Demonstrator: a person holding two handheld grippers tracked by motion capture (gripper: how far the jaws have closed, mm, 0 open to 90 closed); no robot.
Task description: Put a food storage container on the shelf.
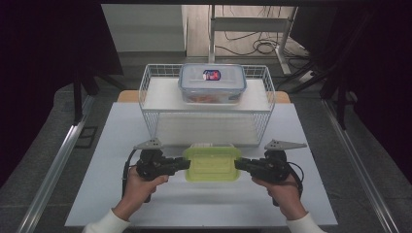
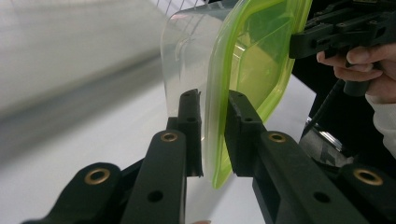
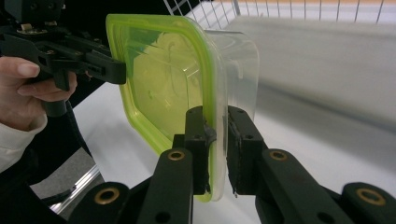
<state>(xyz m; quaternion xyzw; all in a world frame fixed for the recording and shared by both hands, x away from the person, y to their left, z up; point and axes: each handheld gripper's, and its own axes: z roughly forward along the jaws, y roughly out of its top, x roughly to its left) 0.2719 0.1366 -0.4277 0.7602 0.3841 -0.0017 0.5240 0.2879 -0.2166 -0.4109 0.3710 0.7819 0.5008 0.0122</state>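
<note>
White table [image 1: 121, 194], wire basket [image 1: 150, 104] on it

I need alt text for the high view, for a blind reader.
Two hand-held black grippers, left gripper and right gripper, clamp opposite ends of a clear plastic container with a green lid over a white table, before a white wire basket.

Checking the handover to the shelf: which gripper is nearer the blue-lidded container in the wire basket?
Neither clearly: left gripper and right gripper clamp opposite ends of the green-lidded container, both well short of the blue-lidded container.
</note>
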